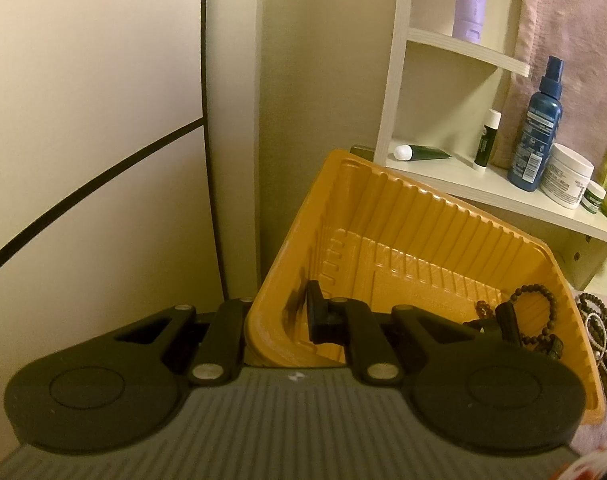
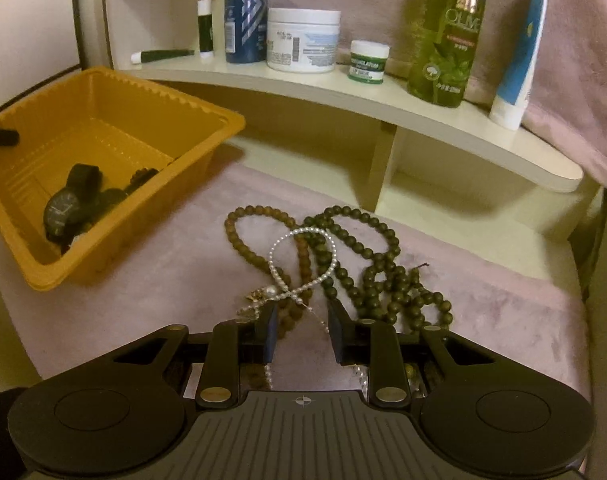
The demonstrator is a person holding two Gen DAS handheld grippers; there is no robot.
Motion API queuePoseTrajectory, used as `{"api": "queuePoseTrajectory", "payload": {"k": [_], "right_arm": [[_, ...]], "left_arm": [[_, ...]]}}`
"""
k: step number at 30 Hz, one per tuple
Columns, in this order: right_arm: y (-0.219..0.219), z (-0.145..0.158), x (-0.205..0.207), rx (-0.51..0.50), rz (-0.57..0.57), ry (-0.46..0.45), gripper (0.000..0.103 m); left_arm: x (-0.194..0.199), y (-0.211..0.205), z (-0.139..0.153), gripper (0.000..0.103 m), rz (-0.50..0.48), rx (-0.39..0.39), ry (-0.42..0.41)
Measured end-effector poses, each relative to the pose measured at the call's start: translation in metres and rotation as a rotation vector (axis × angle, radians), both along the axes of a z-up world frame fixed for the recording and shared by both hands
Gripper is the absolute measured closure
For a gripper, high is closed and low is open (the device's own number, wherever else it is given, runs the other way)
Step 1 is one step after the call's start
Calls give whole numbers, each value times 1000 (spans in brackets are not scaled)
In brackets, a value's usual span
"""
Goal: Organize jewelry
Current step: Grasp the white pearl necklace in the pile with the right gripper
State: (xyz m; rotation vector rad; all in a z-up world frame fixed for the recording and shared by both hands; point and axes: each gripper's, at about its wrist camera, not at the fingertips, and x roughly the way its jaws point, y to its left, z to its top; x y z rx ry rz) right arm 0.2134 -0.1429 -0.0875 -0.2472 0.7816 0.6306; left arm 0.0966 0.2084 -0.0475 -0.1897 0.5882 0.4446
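We have the right gripper [image 2: 302, 330] low over the pink-covered surface [image 2: 175, 280], its jaws spread, and the tangle of jewelry lies straight ahead of them. The pearl bracelet [image 2: 303, 264] sits nearest, its loop opening away from us and its crossed ends and clasp just beyond the left fingertip — part of a strand seems to run back under the gripper body. The dark wooden bead necklaces [image 2: 367, 264] sprawl beneath and to the right of it, long loops running away from us toward the shelf [image 2: 383, 100].

The yellow plastic tray [image 2: 115, 216] stands to the left, already holding a black wristwatch [image 2: 61, 210]. Our left gripper [image 1: 407, 316] is at that tray, jaws spread, one finger over the near wall and inside it beside a dark bead bracelet [image 1: 537, 300] — pinching nothing we can see. The right one is clearly nearer the pile, so we judge the pearls its next pick.
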Motion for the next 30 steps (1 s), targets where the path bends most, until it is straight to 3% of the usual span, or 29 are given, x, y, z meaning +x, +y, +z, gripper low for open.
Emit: {"api": "queuePoseTrajectory", "payload": {"k": [5, 11, 18, 24, 30], "right_arm": [[1, -3, 5, 0, 40, -19, 75], [-2, -5, 12, 56, 64, 24, 77], [-6, -4, 17, 105, 74, 93, 100], [-15, 4, 6, 161, 39, 95, 100], [-33, 31, 1, 253, -20, 73, 100]], "left_arm": [[0, 0, 0, 92, 0, 1, -1], [-1, 0, 1, 92, -2, 2, -1], [-2, 0, 2, 93, -5, 1, -6], [-4, 0, 1, 93, -4, -3, -13], [-5, 0, 2, 93, -6, -1, -15]]}}
